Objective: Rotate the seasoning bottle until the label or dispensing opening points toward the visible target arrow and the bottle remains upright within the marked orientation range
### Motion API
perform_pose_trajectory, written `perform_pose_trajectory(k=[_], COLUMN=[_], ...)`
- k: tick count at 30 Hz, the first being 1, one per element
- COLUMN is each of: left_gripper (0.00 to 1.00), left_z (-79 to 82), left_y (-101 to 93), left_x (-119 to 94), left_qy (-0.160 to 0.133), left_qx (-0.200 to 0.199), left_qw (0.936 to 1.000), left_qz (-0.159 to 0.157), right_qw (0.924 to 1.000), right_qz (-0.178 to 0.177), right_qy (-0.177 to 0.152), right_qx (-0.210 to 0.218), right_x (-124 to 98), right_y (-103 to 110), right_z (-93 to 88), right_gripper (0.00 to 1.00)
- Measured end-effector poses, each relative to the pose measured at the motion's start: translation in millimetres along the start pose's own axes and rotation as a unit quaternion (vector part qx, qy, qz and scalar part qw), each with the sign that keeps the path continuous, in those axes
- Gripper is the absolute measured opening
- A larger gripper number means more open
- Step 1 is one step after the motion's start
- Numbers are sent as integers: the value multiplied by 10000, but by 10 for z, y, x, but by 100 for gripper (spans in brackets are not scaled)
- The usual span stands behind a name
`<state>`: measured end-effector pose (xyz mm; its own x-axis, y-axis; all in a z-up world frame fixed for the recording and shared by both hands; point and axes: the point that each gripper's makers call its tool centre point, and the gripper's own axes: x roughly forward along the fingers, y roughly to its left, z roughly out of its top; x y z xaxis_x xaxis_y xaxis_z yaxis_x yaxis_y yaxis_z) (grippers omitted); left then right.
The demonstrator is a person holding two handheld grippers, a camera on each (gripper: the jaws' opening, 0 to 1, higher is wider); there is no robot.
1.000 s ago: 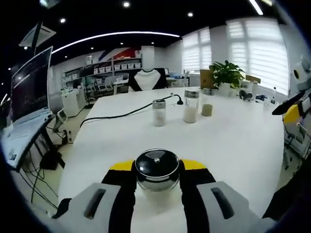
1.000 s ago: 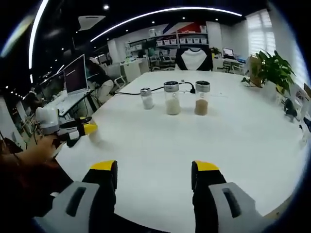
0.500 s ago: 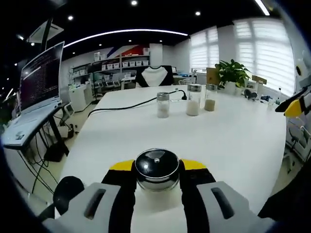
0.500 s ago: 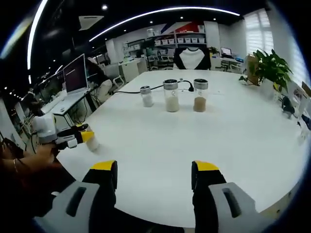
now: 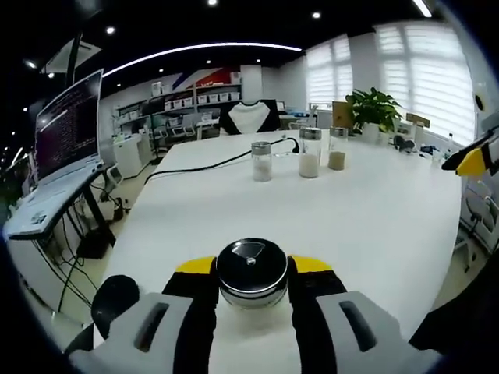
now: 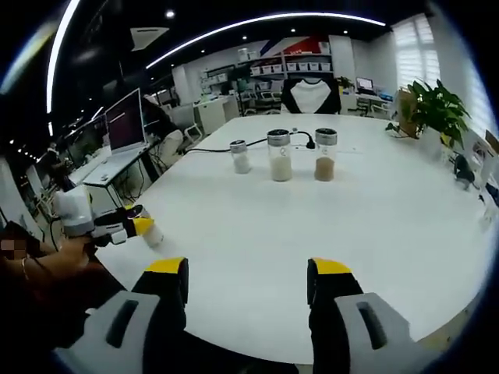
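L tool (image 5: 251, 274) was clamped on the seasoning bottle (image 5: 251, 271), jaws tight against both sides of its shiny lid, near the front edge of the white desk (image 5: 374, 226). Bottle looked upright, lid top facing the camera. In the right gripper view the same tool (image 6: 117, 226) sat low at the desk's near-left corner, bottle (image 6: 150, 234) just past its yellow tips, a hand behind it.

Change vs 1 s ago: bottle stayed fixed between the jaws in the left gripper view, but the background swung. The three jars (image 5: 300, 156) at the far end drifted and the monitor (image 5: 66, 125) on the left grew larger, so the tool + bottle were prob. turning together about the vertical. The small mark on the lid seemed to sit in much the same spot rel. to the jaws, i.e. no slip in the grip.

R tool (image 6: 248, 284) was apart, holding nothing, hovering over bare desk w/ the jars (image 6: 282, 154) well ahead.

No target arrow or marked range could be made out, and the label was hidden by the jaws, so how far the rotation had got couldn't be judged. Looked mid-turn.
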<state>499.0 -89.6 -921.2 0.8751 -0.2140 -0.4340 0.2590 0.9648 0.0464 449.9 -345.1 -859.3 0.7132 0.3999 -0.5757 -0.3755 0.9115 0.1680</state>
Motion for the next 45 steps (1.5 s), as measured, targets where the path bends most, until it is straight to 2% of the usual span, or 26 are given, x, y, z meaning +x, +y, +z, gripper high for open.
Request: perform_pose_trajectory(k=[5,16,17,19,21,23,28,31,34,38,39,41,42,44,45], left_gripper=[37,38,37,37,37,35,33,33,33,33,33,33,33,33,33], left_z=[0,90,96,43,26,47,53,48,41,43,39,19,4,-11,-29], left_y=[7,20,9,50,57,23,13,16,-7,-55,-90,-116,-142,-148,-189], left_x=[-46,-217,-216,-235,-204,-180,-158,-157,-149,-143,-151,-181,-199,-217,-241], left_qy=[181,350,402,727,857,866,1035,1141,1204,1244,1248,1304,1328,1396,1426], left_qx=[287,433,487,674,684,515,563,534,712,1190,1430,1727,1957,2307,2605], left_qw=[9994,9983,9978,9951,9940,9949,9930,9919,9889,9781,9703,9573,9465,9315,9151], left_qz=[3,-173,-179,-37,-4,-65,-68,-180,-498,-1169,-1500,-1917,-2197,-2441,-2729], right_qw=[10000,9997,9997,9996,9996,9996,9993,9991,9990,9991,9991,9992,9993,9993,9993], right_qz=[1,32,30,30,28,15,-9,-43,-63,-81,-81,-77,-76,-70,-70], right_qy=[-75,-187,-196,-204,-214,-227,-292,-313,-314,-269,-253,-221,-210,-193,-186], right_qx=[62,159,165,180,179,192,233,267,310,328,333,326,316,309,309], right_x=[-10,0,2,2,1,-3,-16,-27,-35,-36,-34,-27,-23,-12,-7], right_y=[-17,-78,-91,-99,-107,-126,-183,-218,-251,-296,-304,-324,-329,-344,-348], right_z=[44,81,85,89,95,107,150,162,162,139,133,123,120,119,119], right_gripper=[61,61,61,61,61,61,60,60,60,60,60,60,60,60,60])
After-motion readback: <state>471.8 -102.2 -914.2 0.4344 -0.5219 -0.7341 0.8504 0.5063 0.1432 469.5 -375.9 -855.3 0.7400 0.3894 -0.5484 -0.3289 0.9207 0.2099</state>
